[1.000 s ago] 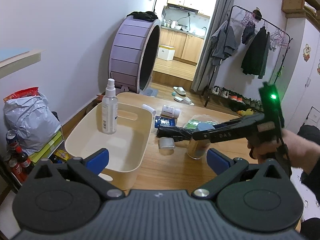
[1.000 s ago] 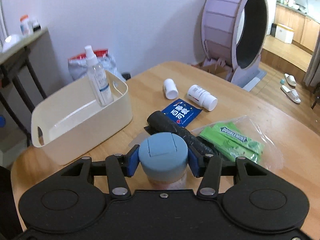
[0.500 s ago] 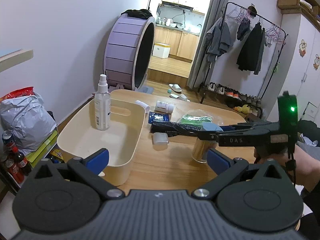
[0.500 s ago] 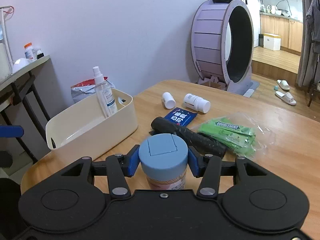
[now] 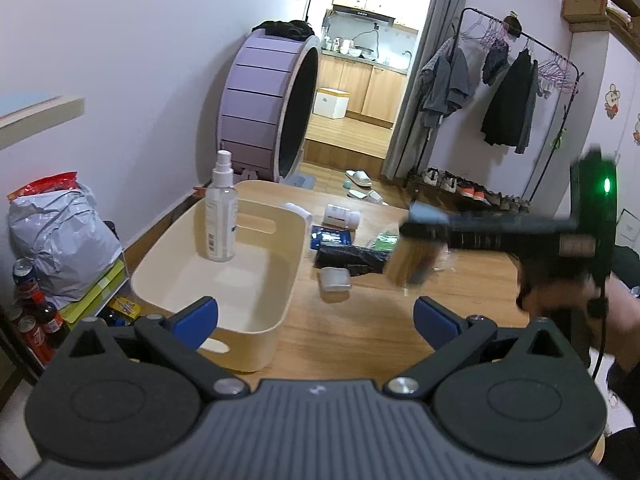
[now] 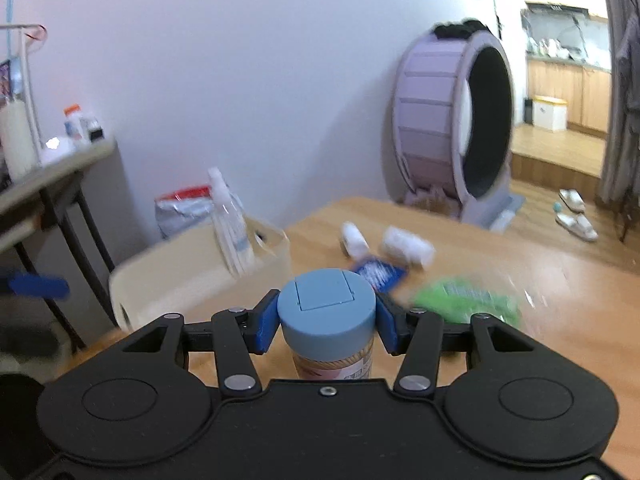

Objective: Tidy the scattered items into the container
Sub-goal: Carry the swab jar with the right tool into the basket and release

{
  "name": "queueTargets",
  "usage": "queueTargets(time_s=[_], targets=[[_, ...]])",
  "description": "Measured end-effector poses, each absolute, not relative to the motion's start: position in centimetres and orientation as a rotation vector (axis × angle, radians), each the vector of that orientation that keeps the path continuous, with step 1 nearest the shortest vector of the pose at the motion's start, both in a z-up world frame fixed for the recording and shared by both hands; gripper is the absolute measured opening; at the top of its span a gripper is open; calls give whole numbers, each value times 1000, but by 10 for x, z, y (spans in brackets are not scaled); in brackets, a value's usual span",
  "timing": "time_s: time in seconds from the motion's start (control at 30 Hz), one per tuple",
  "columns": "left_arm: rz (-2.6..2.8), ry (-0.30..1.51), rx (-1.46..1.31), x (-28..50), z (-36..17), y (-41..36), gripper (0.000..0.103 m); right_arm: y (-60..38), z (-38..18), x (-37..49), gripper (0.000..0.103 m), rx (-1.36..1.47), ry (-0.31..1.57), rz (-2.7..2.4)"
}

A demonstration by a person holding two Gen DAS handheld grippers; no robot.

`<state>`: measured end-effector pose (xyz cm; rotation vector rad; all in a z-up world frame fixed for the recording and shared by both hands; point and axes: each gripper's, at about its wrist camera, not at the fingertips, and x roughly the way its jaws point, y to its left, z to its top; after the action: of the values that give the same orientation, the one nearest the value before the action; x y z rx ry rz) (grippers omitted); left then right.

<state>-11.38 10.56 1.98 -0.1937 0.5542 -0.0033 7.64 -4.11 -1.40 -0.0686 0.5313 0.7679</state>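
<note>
Two blue pads are pinching a blue-lidded jar [image 6: 327,312] in the right gripper [image 6: 326,320], low centre of the frame, apparently lifted clear of the table [image 5: 360,332]. Left gripper [image 5: 316,316] is hanging spread wide beside the cream bin [image 5: 256,344], where a spray bottle [image 5: 221,216] is standing upright.

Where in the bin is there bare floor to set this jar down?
The cream bin has one occupant: the spray bottle standing at its far end. The floor from the bottle to the near wall is bare. The right claw holds the blue-lidded jar. Beside the bin it is crowded: black roll, white cap.
</note>
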Motion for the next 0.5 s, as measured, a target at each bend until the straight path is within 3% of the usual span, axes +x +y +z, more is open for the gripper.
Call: queueTargets(time_s=[0.27, 0.5], targets=[[46, 542, -206, -123, 24, 130, 103, 22, 12, 101, 49, -58, 490, 870], [70, 541, -212, -121, 23, 146, 103, 77, -9, 124, 49, -101, 534, 911]])
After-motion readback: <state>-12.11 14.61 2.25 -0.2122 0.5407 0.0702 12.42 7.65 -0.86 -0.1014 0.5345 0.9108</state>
